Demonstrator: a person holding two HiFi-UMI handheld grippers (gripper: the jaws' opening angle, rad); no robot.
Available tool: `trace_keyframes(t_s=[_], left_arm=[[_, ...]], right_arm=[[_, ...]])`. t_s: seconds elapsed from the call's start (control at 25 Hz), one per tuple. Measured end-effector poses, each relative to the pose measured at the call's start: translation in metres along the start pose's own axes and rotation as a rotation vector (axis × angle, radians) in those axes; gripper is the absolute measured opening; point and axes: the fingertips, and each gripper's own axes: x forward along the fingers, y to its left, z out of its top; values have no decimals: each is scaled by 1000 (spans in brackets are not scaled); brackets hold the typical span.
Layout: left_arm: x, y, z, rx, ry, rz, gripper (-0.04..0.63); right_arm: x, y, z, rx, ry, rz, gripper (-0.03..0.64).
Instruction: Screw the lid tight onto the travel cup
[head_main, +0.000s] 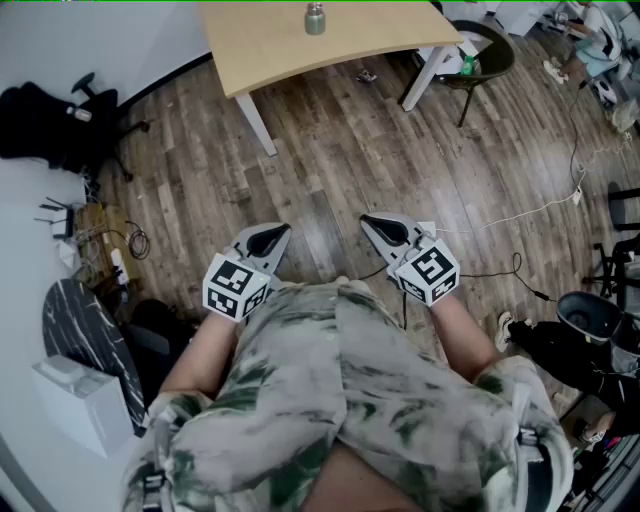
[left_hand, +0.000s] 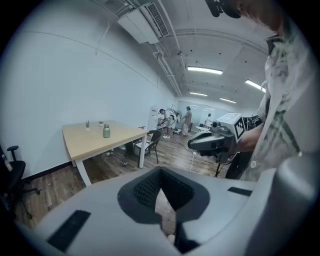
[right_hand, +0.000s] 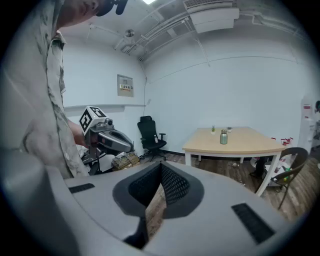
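head view: i'm standing on a wood floor (head_main: 330, 150). my left gripper (head_main: 268, 238) sits just off centre toward 9 o'clock and my right gripper (head_main: 385, 231) toward 3 o'clock, both tips aimed toward 12. both are pinched together with nothing in them. the cup (head_main: 315, 18) stands upright on the table (head_main: 270, 45) up at 12 o'clock, at the frame edge, well apart from both grippers. a black office chair (head_main: 55, 120) is at 10 o'clock.

left gripper view: the left gripper (left_hand: 161, 187) has its jaws closed right up, with only floor behind them and nothing gripped. the cup (left_hand: 106, 131) is at 10 o'clock on the table (left_hand: 82, 142), far off, with a small plant (left_hand: 87, 123) just beside it toward 9. the right gripper (left_hand: 215, 141) shows at 2 o'clock.

right gripper view: the right gripper (right_hand: 161, 187) is also fully closed and empty. the cup (right_hand: 223, 137) is at 2 o'clock on the table (right_hand: 245, 144), upright; it's too small to tell how its lid sits. the left gripper (right_hand: 107, 137) is at 9 o'clock, with the office chair (right_hand: 149, 132) next to it.
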Motion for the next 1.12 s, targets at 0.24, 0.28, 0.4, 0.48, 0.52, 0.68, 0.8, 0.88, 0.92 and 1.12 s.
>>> trace_keyframes(t_s=[0.24,0.28,0.4,0.48,0.52,0.68,0.8,0.88,0.92,1.12], left_arm=[[6,-6,2,23,-6,19,23],[8,-9,3,25,-7,20,23],[17,-19,5,29,-8,18,23],[22,-27,6,32,-4,12,23],[25,-32,5,34,-2,6,23],[34,-41,3,28,1,-2,25],[43,-40,5,28,-3,17,26],[47,-35,9,25,-8,37,28],[48,-32,11,21,-11,47,28],[60,-10,20,0,-16,65,110]], right_arm=[[-7,-2,-5,-5,-4,7,20],[-10,-3,-6,-5,-2,7,20],[-18,-6,-11,-3,0,8,20],[-25,-9,-16,5,1,6,20],[-29,-10,-19,11,0,7,20],[-42,-11,-22,48,-48,56,20],[-49,-24,-24,56,-73,43,44],[-51,-36,-24,59,-79,14,122],[-51,-42,-25,59,-78,-3,145],[-38,-67,-26,66,-62,-50,204]])
